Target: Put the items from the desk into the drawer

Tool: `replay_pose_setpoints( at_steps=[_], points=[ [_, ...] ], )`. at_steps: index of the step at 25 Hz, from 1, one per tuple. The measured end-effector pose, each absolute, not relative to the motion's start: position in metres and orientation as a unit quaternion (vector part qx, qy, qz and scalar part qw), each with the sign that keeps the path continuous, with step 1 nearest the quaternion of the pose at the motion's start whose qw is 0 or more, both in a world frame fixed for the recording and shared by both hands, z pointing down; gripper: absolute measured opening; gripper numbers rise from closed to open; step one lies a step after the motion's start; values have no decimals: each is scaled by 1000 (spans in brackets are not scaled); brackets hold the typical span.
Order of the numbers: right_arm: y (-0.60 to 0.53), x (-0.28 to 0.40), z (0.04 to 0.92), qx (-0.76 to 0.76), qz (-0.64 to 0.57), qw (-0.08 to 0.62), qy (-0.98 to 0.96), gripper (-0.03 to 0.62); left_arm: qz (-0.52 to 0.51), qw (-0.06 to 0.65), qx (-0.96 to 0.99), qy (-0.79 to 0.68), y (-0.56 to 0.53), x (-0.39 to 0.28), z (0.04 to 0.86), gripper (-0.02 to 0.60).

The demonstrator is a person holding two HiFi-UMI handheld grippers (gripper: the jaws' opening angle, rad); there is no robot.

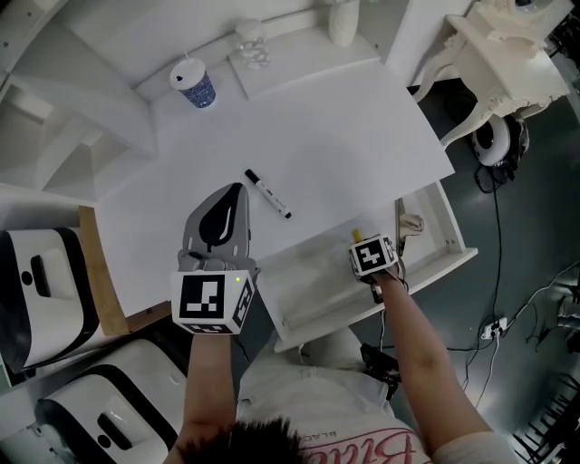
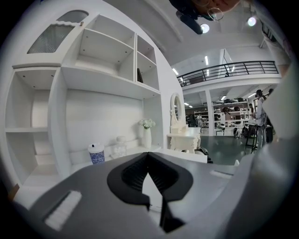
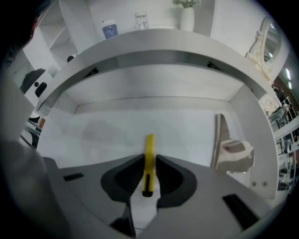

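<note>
Right gripper (image 3: 148, 159) clamps a yellow cutter (image 3: 149, 142) between its pads and points steeply down into the open drawer (image 3: 107, 128). Cutter tip hangs over bare drawer floor; contact unclear. Pale crumpled object (image 3: 235, 154) lies at the drawer's right end. On the desk (image 1: 344, 145): black marker (image 1: 268, 194) just beside the left gripper (image 1: 237, 190), jaws closed on nothing. Blue-patterned cup (image 1: 194, 85), glass jar (image 1: 252, 43) and white vase (image 1: 343, 20) stand at the back. Judgement: partway through; cutter awaits release, marker at least remains.
</note>
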State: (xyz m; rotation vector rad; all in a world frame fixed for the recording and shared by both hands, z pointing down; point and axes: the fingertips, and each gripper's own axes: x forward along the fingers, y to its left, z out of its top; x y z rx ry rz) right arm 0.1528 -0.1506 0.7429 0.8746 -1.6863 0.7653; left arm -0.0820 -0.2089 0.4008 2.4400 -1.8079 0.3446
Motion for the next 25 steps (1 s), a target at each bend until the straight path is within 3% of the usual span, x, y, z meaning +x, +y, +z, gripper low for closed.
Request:
replay_pose_setpoints(
  at_steps=[1,2,3,5,25],
  points=[
    [-151,152,742,367,323,515,-704,60,112,42,798,-591,-209,-82,400,9],
    [-152,151,741,369,331,508,-705,120,112,42,798,-591,-209,-82,399,9],
    [-150,149,741,370,343,499,-705,229,111,41,798,-591,-209,-81,398,9],
    [-148,145,740,367,358,486,-707,301,110,39,798,-591,-208,-81,396,9],
    [-151,144,621,403,284,436,-753,308,52,-31,809,-584,-186,-76,312,9]
  ],
)
